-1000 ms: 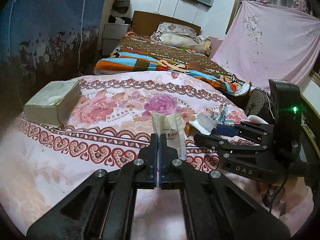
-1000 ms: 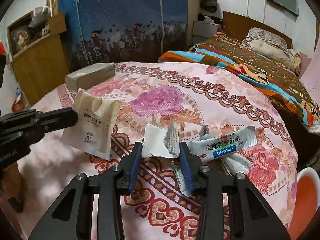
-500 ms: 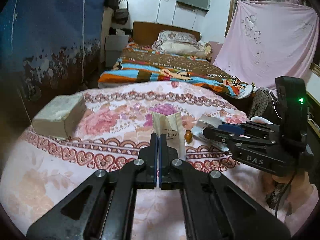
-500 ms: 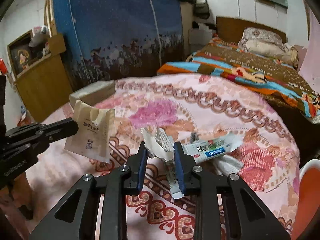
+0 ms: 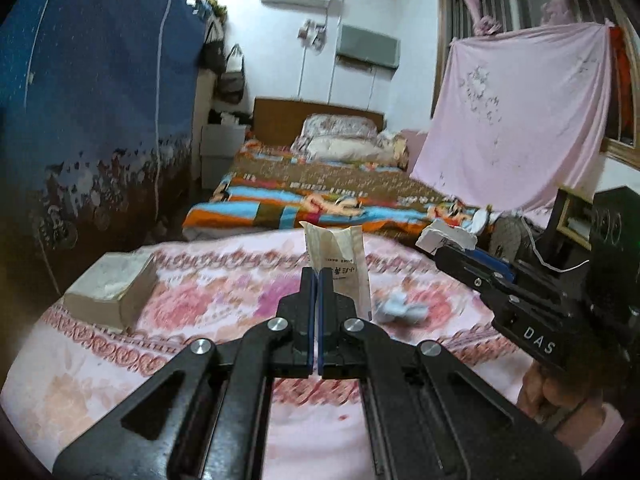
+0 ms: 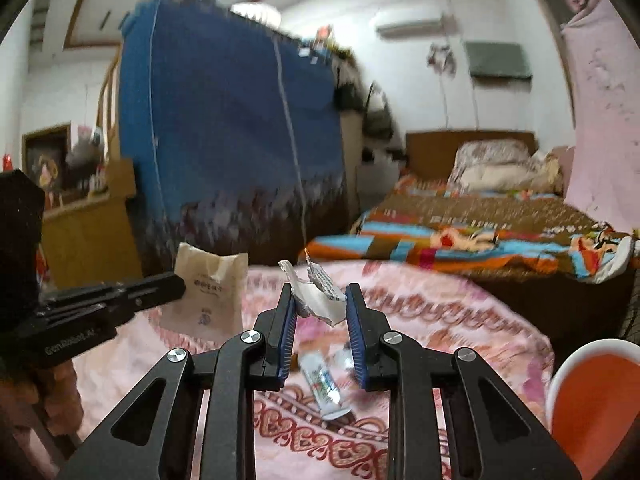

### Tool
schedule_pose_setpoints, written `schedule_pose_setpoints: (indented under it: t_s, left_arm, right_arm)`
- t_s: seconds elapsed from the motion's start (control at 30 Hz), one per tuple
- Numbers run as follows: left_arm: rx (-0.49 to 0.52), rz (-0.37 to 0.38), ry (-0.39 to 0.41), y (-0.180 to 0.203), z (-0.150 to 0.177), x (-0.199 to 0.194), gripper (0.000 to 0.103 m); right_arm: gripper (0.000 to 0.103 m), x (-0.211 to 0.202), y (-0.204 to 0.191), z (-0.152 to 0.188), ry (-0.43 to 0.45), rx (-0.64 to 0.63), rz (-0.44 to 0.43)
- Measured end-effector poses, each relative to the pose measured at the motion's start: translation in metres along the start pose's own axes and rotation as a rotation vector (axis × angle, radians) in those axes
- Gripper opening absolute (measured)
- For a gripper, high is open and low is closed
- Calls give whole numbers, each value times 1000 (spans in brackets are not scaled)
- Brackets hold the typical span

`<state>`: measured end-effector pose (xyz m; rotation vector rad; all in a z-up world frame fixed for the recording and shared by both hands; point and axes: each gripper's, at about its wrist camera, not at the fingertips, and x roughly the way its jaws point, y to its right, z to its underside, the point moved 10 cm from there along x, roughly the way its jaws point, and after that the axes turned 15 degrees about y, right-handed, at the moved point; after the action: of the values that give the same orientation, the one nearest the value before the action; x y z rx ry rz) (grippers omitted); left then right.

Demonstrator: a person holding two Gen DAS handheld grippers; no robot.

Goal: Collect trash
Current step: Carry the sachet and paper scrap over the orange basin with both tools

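The trash here is all thin paper and plastic, so I think it is very light, bendy and easy to crush, and a pinch near an edge should be enough to hold it. The left claw [image 5: 316,280] is squeezed tight on the bottom edge of a tan paper packet [image 5: 340,256], which stands up in the air. The right claw [image 6: 318,304] pinches a torn white wrapper [image 6: 316,298] between its blue pads. A little sachet [image 6: 324,384] and some crumpled bits [image 5: 400,308] lie on the pink flowered cloth [image 5: 200,304], and I think they may slide when poked. A second ago both pieces of trash were down at the cloth; now both claws have lifted them up, and the right claw has closed in tighter on the wrapper.
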<state>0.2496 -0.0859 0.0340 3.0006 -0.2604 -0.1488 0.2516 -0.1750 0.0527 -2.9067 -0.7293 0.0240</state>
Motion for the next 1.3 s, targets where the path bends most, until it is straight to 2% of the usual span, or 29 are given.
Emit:
schedule_pose_setpoints:
  t_s: [0.3, 0.53, 0.9, 1.3]
  left_arm:
    - [51, 105, 129, 58, -33, 3, 0]
    - [71, 210, 171, 109, -44, 10, 0]
    - [89, 361, 158, 184, -36, 23, 0]
    - [70, 469, 41, 236, -9, 49, 0]
  right_arm:
    - [22, -40, 29, -51, 228, -15, 118]
    - [22, -75, 68, -75, 325, -32, 254]
    - [22, -116, 134, -79, 346, -8, 463]
    - [25, -146, 200, -56, 282, 88, 660]
